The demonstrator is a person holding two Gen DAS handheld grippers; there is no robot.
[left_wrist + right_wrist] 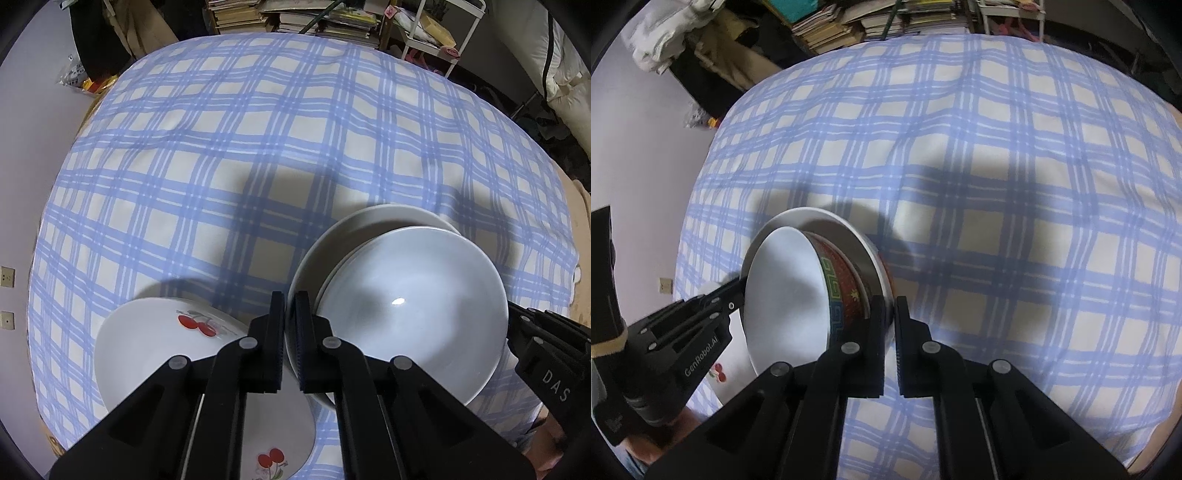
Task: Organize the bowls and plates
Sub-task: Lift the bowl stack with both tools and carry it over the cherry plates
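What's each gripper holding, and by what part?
Left gripper and right gripper both pinch the rim of the outer bowl, on opposite sides. The patterned bowl sits nested inside it.

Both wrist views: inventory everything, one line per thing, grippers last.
Bowl: 1, white inside, red patterned outside, sitting in the plate.
Plate: 1, white, under the bowl, its rim clamped from both sides.
Cherry plate: 1, white with red cherries, on the cloth left of the bowl.
Tablecloth: 1, blue and cream check, covers the table.
Books: stacks, mixed colours, behind the table.
Shelf cart: 1, white, back right.
Left gripper: black, fingers shut on the plate's left rim.
Right gripper: black, fingers shut on the plate's right rim.
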